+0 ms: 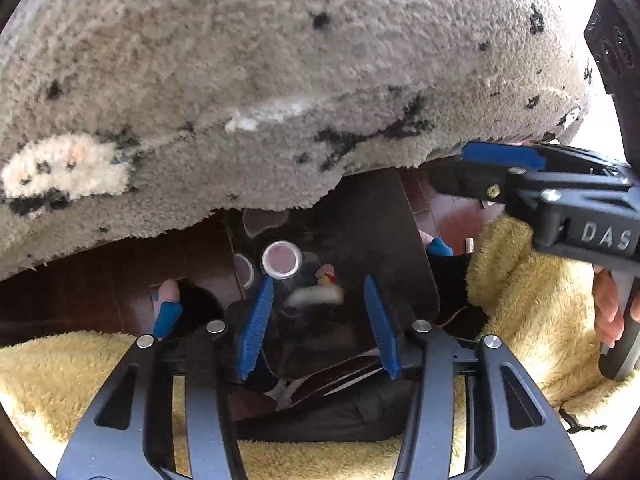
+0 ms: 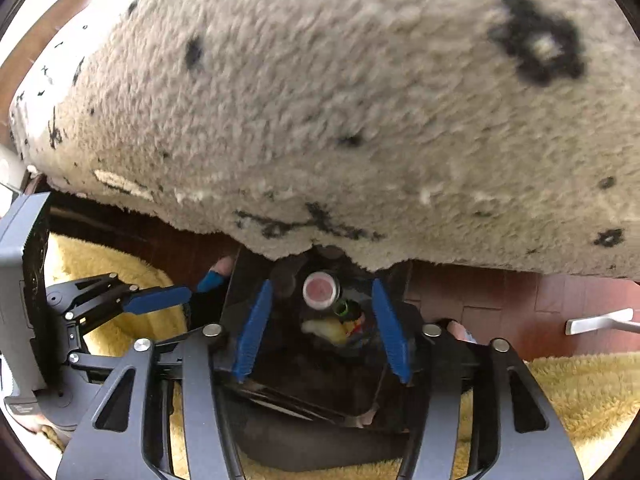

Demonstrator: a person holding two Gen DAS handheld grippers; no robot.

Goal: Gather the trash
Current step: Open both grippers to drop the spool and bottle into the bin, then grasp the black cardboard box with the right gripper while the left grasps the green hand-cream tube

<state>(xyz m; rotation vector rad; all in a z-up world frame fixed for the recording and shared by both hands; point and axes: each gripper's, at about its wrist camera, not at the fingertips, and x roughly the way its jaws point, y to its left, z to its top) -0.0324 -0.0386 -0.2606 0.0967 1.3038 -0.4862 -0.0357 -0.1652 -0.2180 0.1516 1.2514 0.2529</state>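
A dark bin (image 1: pixel 384 240) stands on the floor below both grippers, also in the right wrist view (image 2: pixel 240 280). Inside lie a clear bottle with a round silver-rimmed end (image 1: pixel 281 259), a yellow-white wrapper (image 1: pixel 316 295) and a small red and yellow scrap (image 1: pixel 326 274). The right wrist view shows the bottle (image 2: pixel 319 290), the wrapper (image 2: pixel 324 328) and a green ring (image 2: pixel 342 309). My left gripper (image 1: pixel 318 328) is open and empty over the bin. My right gripper (image 2: pixel 322 328) is open and empty over it too; it shows at the right of the left wrist view (image 1: pixel 500 158).
A shaggy grey rug (image 1: pixel 260 80) with black marks fills the top of both views, its edge just beyond the bin. The person's yellow fleece clothing (image 1: pixel 512 280) and blue-tipped toes (image 1: pixel 166 312) flank the bin. Red-brown wood floor (image 2: pixel 500 304) with a white object (image 2: pixel 600 320) lies right.
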